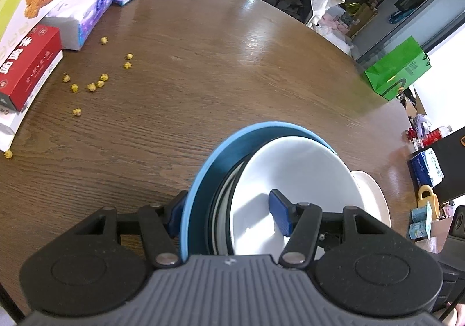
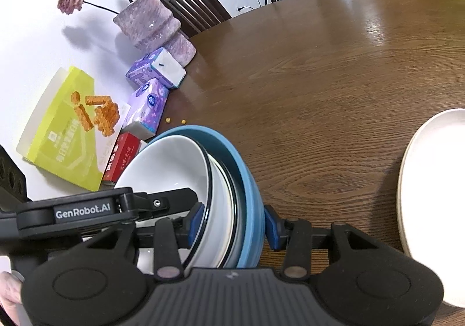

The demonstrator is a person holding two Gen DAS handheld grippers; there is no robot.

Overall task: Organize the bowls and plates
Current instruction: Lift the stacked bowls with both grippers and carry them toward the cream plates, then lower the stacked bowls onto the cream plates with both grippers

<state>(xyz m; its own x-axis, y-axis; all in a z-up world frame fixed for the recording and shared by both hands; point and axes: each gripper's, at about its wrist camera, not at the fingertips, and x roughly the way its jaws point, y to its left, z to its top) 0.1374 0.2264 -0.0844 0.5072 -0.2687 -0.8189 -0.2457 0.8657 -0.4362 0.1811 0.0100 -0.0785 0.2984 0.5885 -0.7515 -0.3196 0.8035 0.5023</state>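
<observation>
A nested stack of bowls hangs over the brown table (image 1: 203,44): a blue bowl (image 1: 200,180) outside, a white bowl (image 1: 299,169) inside, with dark-rimmed ones between. My left gripper (image 1: 228,209) is shut on the stack's wall, one pad outside the blue bowl and one inside the white bowl. My right gripper (image 2: 232,224) clamps the opposite side of the blue bowl (image 2: 244,175) and white bowl (image 2: 171,163) the same way. A cream plate (image 2: 430,195) lies on the table to the right, also seen as the cream plate (image 1: 375,195) beyond the stack.
Along the table's left edge stand a red box (image 1: 29,64), tissue packs (image 1: 84,15), a yellow-green snack box (image 2: 69,128) and a pink vase (image 2: 151,26). Yellow crumbs (image 1: 93,84) are scattered nearby. A green bag (image 1: 398,70) sits past the far edge, a chair (image 2: 191,3) behind.
</observation>
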